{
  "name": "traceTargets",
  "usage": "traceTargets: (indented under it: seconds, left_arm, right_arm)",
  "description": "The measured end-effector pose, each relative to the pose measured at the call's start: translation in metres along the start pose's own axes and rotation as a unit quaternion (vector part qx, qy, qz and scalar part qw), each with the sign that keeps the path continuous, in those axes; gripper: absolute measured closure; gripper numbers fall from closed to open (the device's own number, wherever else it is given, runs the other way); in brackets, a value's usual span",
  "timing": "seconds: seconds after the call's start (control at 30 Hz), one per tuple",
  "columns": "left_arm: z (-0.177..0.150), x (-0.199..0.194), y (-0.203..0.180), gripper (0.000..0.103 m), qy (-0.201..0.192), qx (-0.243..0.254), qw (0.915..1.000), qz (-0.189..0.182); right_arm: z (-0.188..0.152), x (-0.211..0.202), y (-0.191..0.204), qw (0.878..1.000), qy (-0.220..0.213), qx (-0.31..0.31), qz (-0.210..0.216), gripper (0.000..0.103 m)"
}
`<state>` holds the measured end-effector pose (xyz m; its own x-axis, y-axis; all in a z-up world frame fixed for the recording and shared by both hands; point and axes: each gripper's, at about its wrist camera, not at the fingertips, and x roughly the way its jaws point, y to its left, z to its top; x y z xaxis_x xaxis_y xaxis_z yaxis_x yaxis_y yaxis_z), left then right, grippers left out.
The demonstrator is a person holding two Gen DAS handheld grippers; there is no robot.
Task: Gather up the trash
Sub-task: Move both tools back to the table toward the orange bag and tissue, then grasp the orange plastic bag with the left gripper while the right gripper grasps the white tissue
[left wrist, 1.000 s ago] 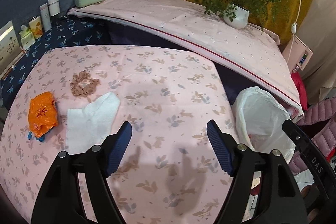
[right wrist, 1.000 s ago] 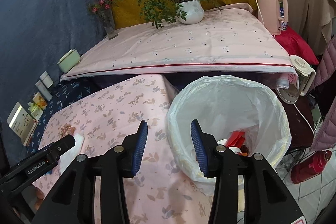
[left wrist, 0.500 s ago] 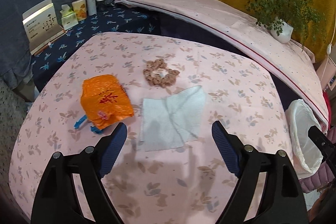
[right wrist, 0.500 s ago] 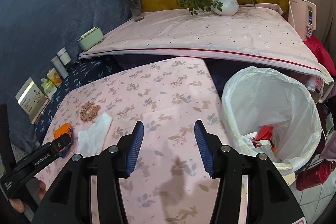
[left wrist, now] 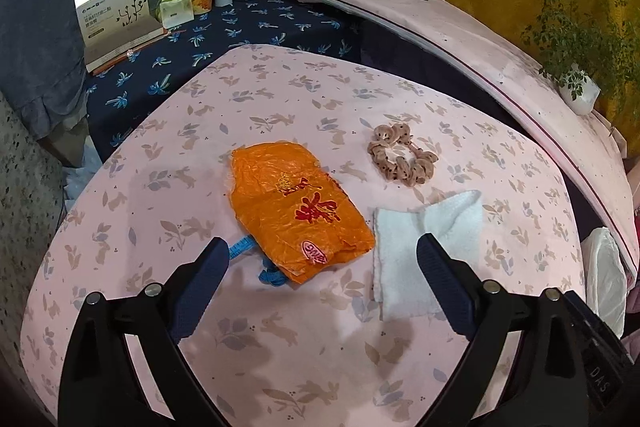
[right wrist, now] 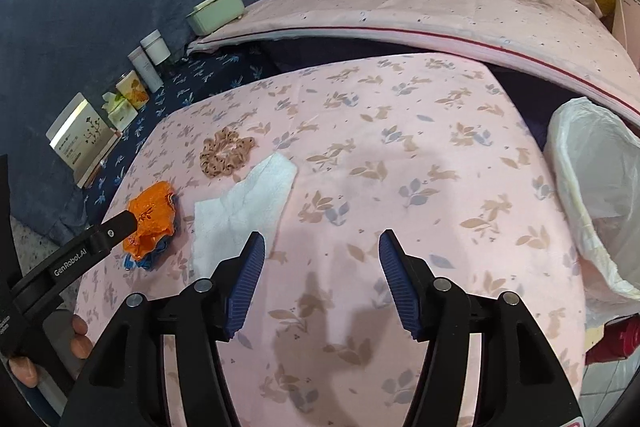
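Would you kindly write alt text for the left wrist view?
The left hand-held gripper, jaws opening and empty, hovers over a pink floral tablecloth above an orange plastic bag. A white tissue and brown scrunchie lie right of it.

White tissue between orange wrapper and opening, empty right hand-held gripper.

Two wrist fisheyes, angled steeply down, close over pink tablecloth, both showing orange wrapper, napkin
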<state>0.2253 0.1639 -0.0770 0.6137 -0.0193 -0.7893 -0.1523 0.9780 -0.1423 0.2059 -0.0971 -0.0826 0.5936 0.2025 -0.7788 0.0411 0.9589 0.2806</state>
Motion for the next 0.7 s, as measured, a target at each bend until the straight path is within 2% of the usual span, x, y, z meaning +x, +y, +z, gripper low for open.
traceTargets:
  seconds: [0.27,0.3,0.33,0.57,0.63,0.7]
  left_arm:
    - [0.005,0.023,0.021,0.015,0.017,-0.019,0.9997,-0.006]
    - [0.005,0.025,0.023,0.018,0.016,-0.021,0.9996,-0.004]
    - [0.005,0.026,0.025,0.026,0.016,-0.021,0.9996,-0.004]
    - [0.005,0.035,0.031,0.047,0.032,-0.024,0.9989,-0.024]
    - [0.004,0.037,0.031,0.059,0.037,-0.022,0.9986,-0.03]
    - [0.004,0.037,0.031,0.063,0.037,-0.022,0.9984,-0.036]
  right_arm:
    - [0.0,0.041,0.031,0.999,0.033,-0.022,-0.004,0.044]
    - [0.0,0.045,0.033,0.999,0.037,-0.023,-0.005,0.044]
    - [-0.001,0.05,0.035,0.999,0.04,-0.023,-0.006,0.044]
    - [-0.001,0.075,0.045,0.998,0.057,-0.026,-0.013,0.044]
    - [-0.002,0.08,0.048,0.998,0.058,-0.029,-0.015,0.044]
    - [-0.004,0.082,0.052,0.998,0.055,-0.038,-0.022,0.044]
